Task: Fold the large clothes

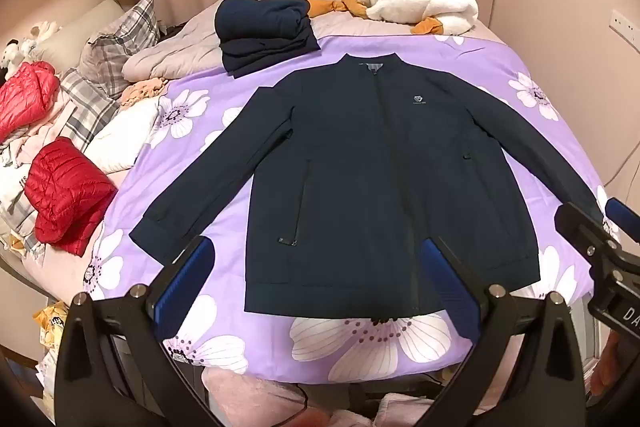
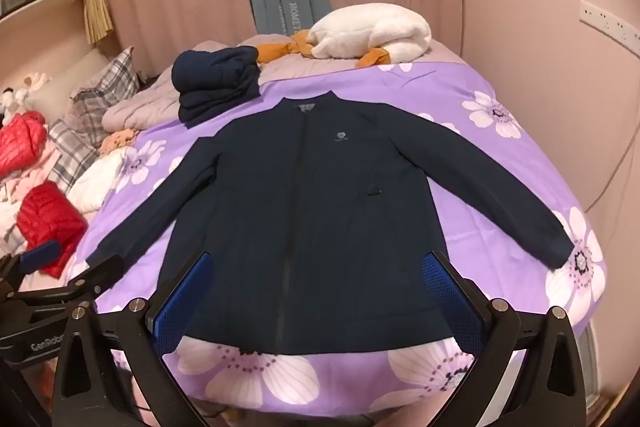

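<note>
Left wrist: left hand-held gripper agape over jacket hem; right hand-held gripper likewise — empty.

Warm, fairly dim indoor light, soft shadows, no glare, strong fisheye bending at the edges, black corners, slight softness and blur toward frame bottom

Each claw is built of black angular arms with blue ribbed pads and silver round screws. On the right claw, white lettering is seen at 9 o'clock.
</note>
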Motion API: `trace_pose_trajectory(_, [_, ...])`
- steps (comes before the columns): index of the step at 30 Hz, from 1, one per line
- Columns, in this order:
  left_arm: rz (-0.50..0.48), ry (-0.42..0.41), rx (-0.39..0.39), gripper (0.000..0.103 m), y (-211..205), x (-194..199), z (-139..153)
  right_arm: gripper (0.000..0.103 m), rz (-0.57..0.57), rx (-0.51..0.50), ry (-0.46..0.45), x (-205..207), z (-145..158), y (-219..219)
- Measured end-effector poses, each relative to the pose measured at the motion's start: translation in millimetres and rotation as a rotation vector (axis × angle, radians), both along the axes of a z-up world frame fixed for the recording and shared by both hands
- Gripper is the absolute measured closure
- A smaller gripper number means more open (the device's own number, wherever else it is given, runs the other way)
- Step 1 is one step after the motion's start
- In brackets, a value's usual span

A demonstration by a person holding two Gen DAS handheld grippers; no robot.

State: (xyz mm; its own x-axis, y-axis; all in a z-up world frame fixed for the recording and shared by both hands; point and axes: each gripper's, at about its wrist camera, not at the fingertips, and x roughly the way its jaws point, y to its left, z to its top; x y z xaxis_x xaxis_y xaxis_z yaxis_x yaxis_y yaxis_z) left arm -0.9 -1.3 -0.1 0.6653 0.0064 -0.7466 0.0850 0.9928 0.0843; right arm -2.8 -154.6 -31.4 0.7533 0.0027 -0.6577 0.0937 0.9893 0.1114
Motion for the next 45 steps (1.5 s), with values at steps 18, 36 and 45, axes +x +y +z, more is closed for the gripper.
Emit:
trace_pose_trajectory(18, [0.007, 0.021, -0.015, 0.0, 2.4, 3.5, -5.9, 0.0, -0.004, 0.01, 0.003, 1.3, -2.3, 0.1])
trace_pose_trajectory(36, [0.004, 0.022, -0.014, 0.0, 0.5, 6.1, -5.2, 0.0, -0.002, 0.012, 0.004, 1.7, -4.6, -2.0])
trace_pose_trajectory(45, [-0.005, 0.032, -0.021, 0.0, 0.8, 4.5, -7.0, 0.0, -0.001, 0.013, 0.007, 1.8, -5.0, -2.1])
